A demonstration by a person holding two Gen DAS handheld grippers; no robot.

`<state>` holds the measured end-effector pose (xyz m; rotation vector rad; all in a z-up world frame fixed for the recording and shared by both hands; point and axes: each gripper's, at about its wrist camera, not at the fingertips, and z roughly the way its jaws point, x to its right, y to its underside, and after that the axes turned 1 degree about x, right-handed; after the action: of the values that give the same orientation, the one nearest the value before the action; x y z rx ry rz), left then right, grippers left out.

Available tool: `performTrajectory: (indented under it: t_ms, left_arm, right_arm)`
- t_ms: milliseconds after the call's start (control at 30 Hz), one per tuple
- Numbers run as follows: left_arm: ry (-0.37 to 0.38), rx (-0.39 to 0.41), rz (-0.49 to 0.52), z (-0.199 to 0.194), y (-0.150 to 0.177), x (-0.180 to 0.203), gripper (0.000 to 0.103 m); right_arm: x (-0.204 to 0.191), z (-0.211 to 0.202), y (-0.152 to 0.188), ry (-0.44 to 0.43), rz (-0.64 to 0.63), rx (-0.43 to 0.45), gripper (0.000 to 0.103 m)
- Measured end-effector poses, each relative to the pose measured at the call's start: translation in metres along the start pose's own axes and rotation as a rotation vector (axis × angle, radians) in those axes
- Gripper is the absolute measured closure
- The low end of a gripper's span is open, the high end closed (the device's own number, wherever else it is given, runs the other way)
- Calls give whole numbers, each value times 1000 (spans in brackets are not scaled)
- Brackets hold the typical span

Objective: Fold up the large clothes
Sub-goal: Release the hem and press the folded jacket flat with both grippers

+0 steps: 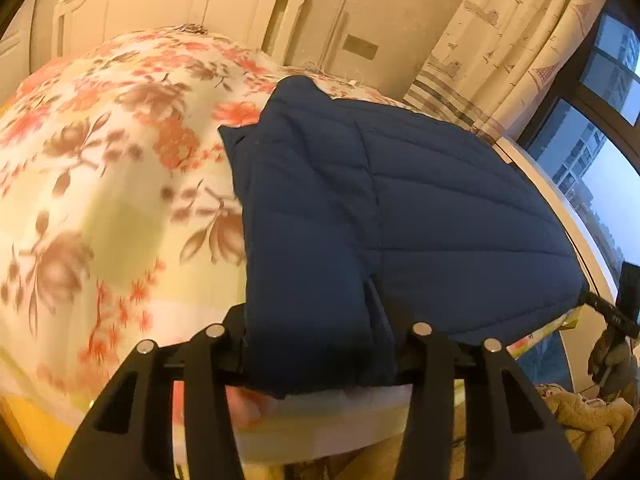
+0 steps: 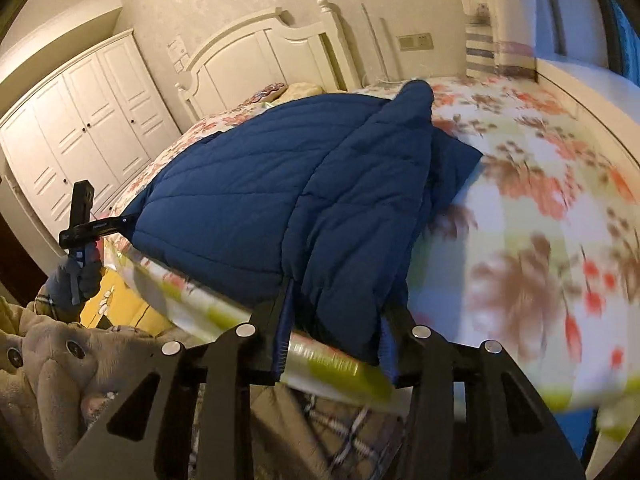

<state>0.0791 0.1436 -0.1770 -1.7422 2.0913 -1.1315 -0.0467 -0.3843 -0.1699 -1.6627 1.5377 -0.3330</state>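
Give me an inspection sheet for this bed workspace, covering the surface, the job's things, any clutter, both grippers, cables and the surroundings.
Surface: floral bedspread in red, brown and pale green covers the bed.
Job's things: dark blue quilted padded jacket, partly folded, lies along the bed's near edge.
Clutter: a small patterned item near the headboard, too small to identify.
Grippers: left gripper shut on the jacket's near hem; right gripper shut on the hem at the other end.
Cables: nothing seen.
Surroundings: white wooden headboard, white panelled wardrobe, patterned curtain, window; the person wears a fleecy beige garment.
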Motion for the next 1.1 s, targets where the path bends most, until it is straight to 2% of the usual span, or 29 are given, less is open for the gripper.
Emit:
performTrajectory:
  t_ms: [67, 100, 133, 167, 200, 233, 300, 367, 400, 433, 467, 533, 633, 700, 733, 767, 800, 867, 933, 967, 1033, 1100]
  left_arm:
    - [-7, -16, 25, -8, 10, 4, 53]
    - [-17, -19, 43, -12, 12, 5, 49]
    - [-46, -13, 67, -18, 15, 5, 45]
    - [-94, 15, 82, -29, 16, 4, 38]
    - [-123, 44, 72, -38, 14, 0, 32]
    - [-153, 83, 49, -47, 10, -4, 29]
    - [-199, 211, -32, -72, -4, -10, 21]
    - [-184, 275, -15, -84, -18, 8, 19]
    - [-183, 287, 10, -84, -24, 20, 14]
    - [-183, 301, 40, -83, -31, 35, 10]
    - [-190, 318, 70, -80, -35, 54, 2]
    - [-215, 336, 118, -63, -44, 96, 2]
    - [-235, 303, 160, -30, -48, 135, 2]
    - [-224, 246, 164, -3, -45, 147, 2]
    - [-240, 190, 173, 18, -44, 149, 2]
    - [-279, 78, 197, 49, -39, 149, 2]
    - [-311, 29, 224, 70, -32, 148, 2]
    - [-339, 111, 308, 77, -17, 150, 2]
    - [-334, 78, 302, 76, -20, 152, 2]
    - [-294, 44, 274, 71, -28, 151, 3]
    - [-240, 51, 241, 59, -42, 150, 3]
    - [-275, 108, 255, 49, -55, 150, 2]
  right_arm:
    - [-1, -13, 4, 31, 10, 4, 57]
    - [0, -22, 7, 67, 19, 12, 56]
    - [3, -29, 7, 106, 30, 18, 49]
    - [5, -35, 6, 156, 44, 32, 36]
    - [3, -44, 4, 213, 57, 66, 16]
    - [-1, -51, -1, 241, 54, 110, 12]
    - [-20, -56, -15, 258, 9, 196, 12]
    - [-48, -50, -32, 285, -59, 278, 6]
    - [-66, -40, -42, 286, -94, 303, 6]
    - [-79, -30, -50, 281, -117, 307, 6]
    - [-100, -10, -62, 273, -157, 293, 6]
    - [-129, 22, -76, 269, -225, 244, 6]
    - [-170, 78, -88, 297, -346, 185, 6]
    - [-181, 116, -85, 313, -401, 97, 6]
    - [-179, 136, -81, 335, -417, 35, 6]
    - [-168, 159, -71, 340, -408, -14, 5]
    - [-159, 158, -68, 302, -391, 17, 4]
    - [-153, 158, -66, 267, -389, 0, 4]
    - [-156, 156, -73, 273, -394, -69, 4]
    - [-158, 149, -82, 270, -390, -90, 5]
    - [-161, 132, -95, 273, -396, -36, 5]
    - [-157, 123, -113, 327, -416, 12, 4]
